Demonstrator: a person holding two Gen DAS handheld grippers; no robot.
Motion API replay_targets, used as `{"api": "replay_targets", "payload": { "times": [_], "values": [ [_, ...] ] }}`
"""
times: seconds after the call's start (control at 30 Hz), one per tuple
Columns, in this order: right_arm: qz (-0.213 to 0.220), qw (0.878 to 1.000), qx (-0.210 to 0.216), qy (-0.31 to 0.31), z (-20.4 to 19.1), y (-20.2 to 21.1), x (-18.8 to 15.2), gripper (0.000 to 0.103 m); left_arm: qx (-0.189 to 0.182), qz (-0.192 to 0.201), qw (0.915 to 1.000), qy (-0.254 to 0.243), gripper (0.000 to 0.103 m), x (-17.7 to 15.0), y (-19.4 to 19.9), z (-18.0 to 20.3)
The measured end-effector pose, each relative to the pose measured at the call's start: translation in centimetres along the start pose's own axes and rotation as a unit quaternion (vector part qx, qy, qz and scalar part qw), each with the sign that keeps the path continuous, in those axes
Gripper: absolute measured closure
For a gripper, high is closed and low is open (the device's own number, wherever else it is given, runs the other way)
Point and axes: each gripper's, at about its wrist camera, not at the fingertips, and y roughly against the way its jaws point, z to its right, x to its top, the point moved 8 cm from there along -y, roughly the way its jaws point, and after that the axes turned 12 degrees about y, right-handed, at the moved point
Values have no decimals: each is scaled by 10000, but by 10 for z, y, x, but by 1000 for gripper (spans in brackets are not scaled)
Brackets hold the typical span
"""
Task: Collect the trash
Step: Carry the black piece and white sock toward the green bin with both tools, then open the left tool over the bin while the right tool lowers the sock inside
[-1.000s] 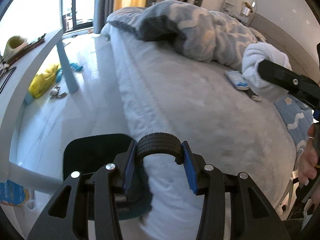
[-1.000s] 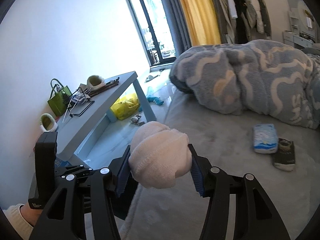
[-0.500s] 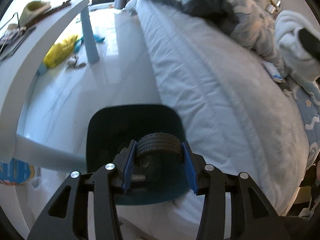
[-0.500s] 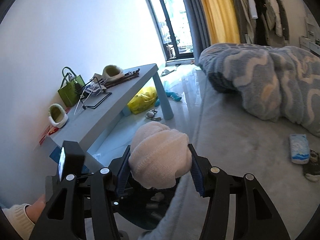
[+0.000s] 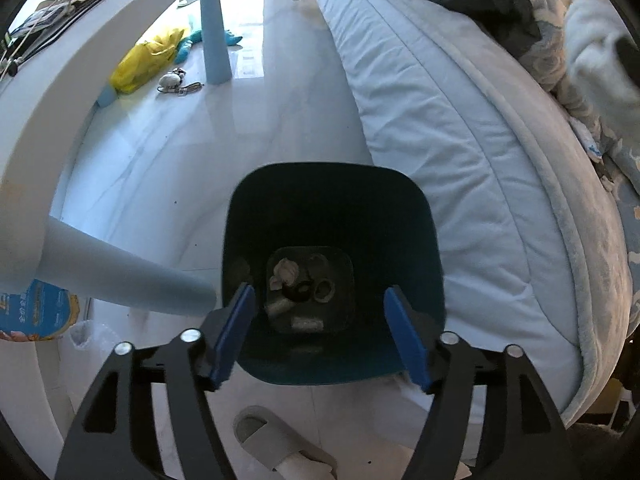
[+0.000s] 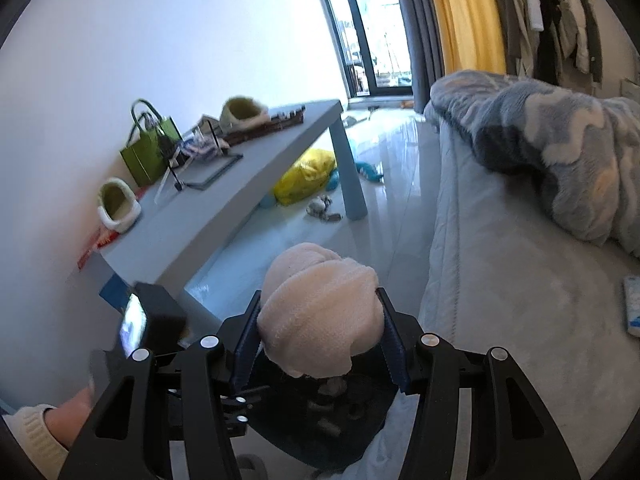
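A dark blue trash bin [image 5: 332,208] stands on the floor beside the bed. Several scraps and a black tyre [image 5: 298,290] lie at its bottom. My left gripper [image 5: 320,324] is open and empty, right above the bin's mouth. My right gripper [image 6: 318,340] is shut on a rolled white cloth [image 6: 320,308] and holds it above the bin [image 6: 320,428]. The cloth also shows at the right edge of the left wrist view [image 5: 592,52].
The bed [image 5: 460,140] runs along the right with a blue blanket [image 6: 552,152] and a small packet [image 6: 634,306]. A light blue table [image 6: 248,188] stands left, with a green bag [image 6: 150,152]. A yellow bag [image 5: 148,58] and a slipper [image 5: 276,444] lie on the floor.
My left gripper opened and let go of the black tyre, which now lies in the bin. My right gripper carried the cloth from over the bed to above the bin.
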Motion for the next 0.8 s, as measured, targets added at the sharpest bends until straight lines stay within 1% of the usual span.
{"api": "replay_targets", "payload": {
  "times": [0.17,0.33,0.43,0.5,0.67,0.8],
  "values": [
    [-472,9989,3,-62,-6,-31,-16,49,-153,251,9995,145,27,10,16,-11],
    [-735,9973,-34,-62,-11,-51,-24,49,-270,617,9975,199,26,21,38,-17],
    [-890,9960,-20,-99,-14,-61,-30,49,-376,868,9954,165,23,27,54,-17],
    [-956,9954,-10,-109,-16,-67,-31,49,-452,1033,9935,140,23,29,63,-16],
    [-1116,9937,-51,-62,-21,-79,-36,49,-341,1564,9871,12,23,39,90,-20],
    [-1266,9919,-63,-39,-23,-88,-43,49,-280,1894,9815,-12,23,45,106,-27]
  ]
}}
